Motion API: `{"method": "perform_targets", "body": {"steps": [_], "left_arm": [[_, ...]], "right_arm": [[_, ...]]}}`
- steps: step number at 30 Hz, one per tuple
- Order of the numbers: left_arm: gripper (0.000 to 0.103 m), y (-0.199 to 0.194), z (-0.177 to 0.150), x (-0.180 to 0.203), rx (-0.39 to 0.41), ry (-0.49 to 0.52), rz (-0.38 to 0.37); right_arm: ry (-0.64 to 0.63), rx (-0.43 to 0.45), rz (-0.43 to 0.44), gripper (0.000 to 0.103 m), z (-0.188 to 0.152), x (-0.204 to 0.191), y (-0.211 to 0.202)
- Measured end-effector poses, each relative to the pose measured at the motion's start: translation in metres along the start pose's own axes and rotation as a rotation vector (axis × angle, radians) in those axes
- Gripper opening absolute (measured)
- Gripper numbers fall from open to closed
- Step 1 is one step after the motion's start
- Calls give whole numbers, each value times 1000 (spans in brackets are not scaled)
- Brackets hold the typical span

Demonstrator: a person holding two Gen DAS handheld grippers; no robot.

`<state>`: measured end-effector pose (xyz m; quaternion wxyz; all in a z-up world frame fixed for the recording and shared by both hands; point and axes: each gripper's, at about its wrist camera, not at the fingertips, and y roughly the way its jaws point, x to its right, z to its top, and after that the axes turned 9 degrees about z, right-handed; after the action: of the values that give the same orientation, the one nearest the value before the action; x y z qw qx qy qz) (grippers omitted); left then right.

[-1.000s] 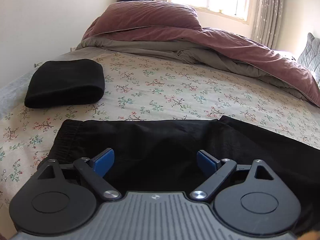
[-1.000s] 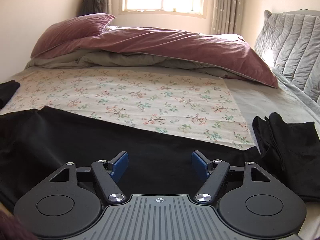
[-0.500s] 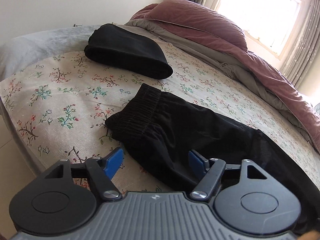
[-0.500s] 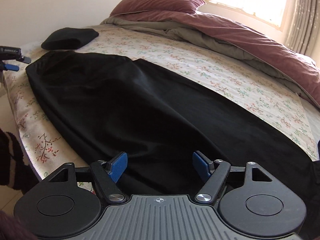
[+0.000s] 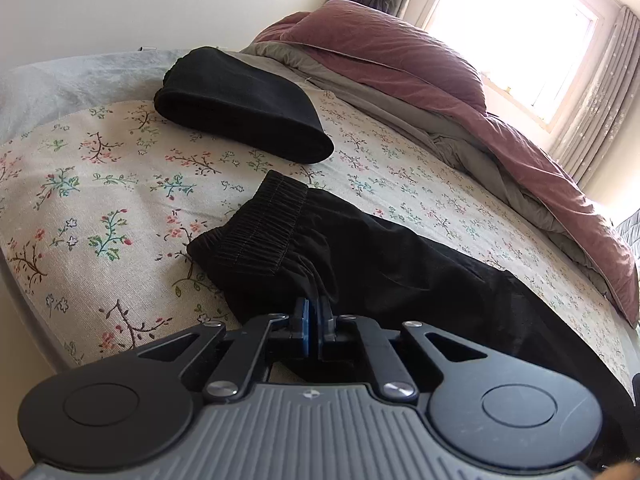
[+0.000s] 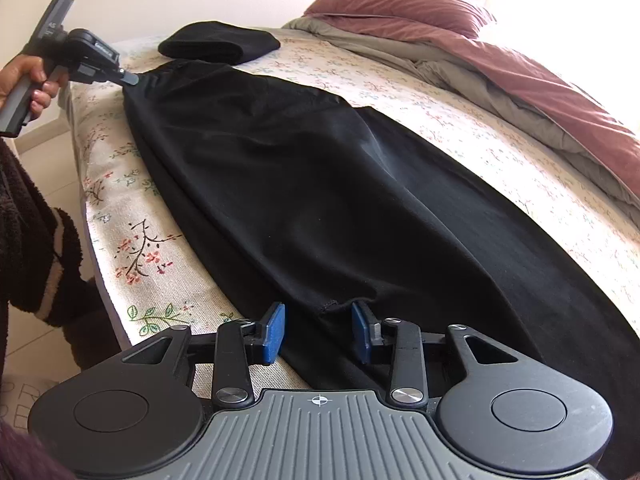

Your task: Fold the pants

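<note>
- The black pants point(image 6: 320, 184) lie stretched flat along the near edge of the bed point(image 5: 100, 208), waistband toward the left, legs running off to the right.
- The left tongs point(image 5: 314, 322) have just been closing and are now pinched together on a gathered bit of the pants just below the elastic waistband point(image 5: 260, 232); fabric shows between the blue pads.
- The right tongs point(image 6: 318, 330) have just been closing too, yet their blue pads still stand apart on either side of the pants' near edge; whether either pad touches the cloth is hard to judge.
- In the right wrist view a hand point(image 6: 24, 80) grips the left tool at the waistband corner, and a dark fuzzy sleeve point(image 6: 32, 248) sits at the left edge.
- The bed wears a cream floral sheet point(image 5: 420, 184); a second, folded black garment point(image 5: 240, 108) rests on it just beyond the waistband, apart from the pants.
- A mauve duvet point(image 5: 460, 92) with a grey underside is bunched at the far side of the bed.
- Behind it a bright window point(image 5: 512, 28) with pale curtains point(image 5: 600, 96); the wall point(image 5: 140, 0) is plain and light.
</note>
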<state>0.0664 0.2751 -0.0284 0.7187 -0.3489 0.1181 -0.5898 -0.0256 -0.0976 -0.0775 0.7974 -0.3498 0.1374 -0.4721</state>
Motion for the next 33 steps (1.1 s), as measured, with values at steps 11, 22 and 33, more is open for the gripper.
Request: {"method": "perform_targets", "body": {"steps": [11, 22, 33], "left_arm": [[12, -2, 5, 1, 62, 71, 128], [57, -22, -5, 20, 139, 224, 237], [58, -18, -57, 176, 104, 550, -276]], "right_arm": [[20, 7, 149, 2, 11, 1, -11], [157, 58, 174, 21, 12, 19, -30], [362, 164, -96, 38, 35, 63, 15]]}}
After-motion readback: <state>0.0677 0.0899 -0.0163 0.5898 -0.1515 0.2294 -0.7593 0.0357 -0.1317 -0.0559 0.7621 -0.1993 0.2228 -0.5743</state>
